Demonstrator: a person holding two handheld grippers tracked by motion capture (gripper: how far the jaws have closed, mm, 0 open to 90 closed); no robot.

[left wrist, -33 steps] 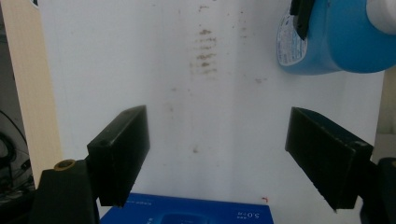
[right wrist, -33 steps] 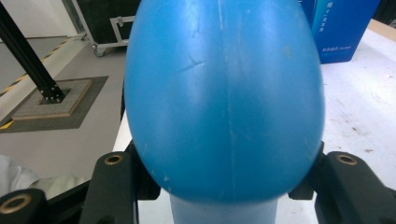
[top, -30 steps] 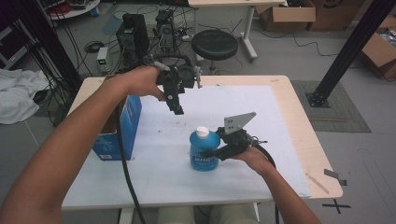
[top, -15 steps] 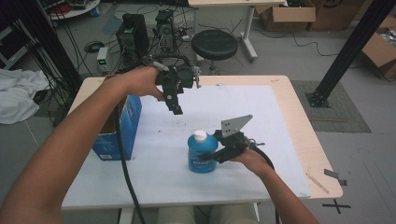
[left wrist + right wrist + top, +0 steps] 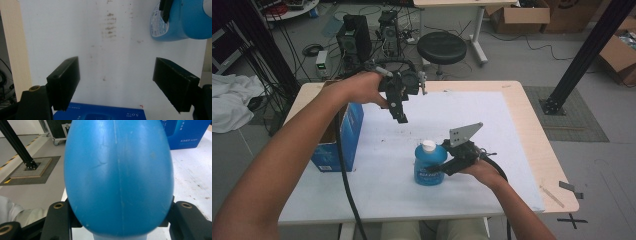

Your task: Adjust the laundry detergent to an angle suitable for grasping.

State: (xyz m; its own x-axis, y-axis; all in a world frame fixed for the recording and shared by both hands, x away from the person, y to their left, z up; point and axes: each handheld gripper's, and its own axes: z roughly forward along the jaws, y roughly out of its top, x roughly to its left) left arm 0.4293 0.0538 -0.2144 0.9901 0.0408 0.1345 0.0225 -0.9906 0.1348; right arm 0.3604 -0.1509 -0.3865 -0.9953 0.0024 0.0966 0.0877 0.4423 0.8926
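A blue plastic bottle (image 5: 428, 169) with a white cap stands upright on the white mat (image 5: 497, 125), near the front middle. My right gripper (image 5: 443, 167) comes in from the right, shut on the bottle's body (image 5: 117, 170). Its jaws press on both sides and have just eased open slightly, with the bottle still between them. My left gripper (image 5: 402, 119) hangs above the mat farther back, pointing down. It is open with nothing between its fingers (image 5: 66, 80). In the left gripper view the bottle (image 5: 185, 22) lies at the upper right.
A blue cardboard box (image 5: 337, 145) stands at the table's left edge, open at the top. The wooden tabletop (image 5: 539, 140) shows around the mat. Beyond the far edge are a black stool (image 5: 442, 47), computer cases and cables on the floor.
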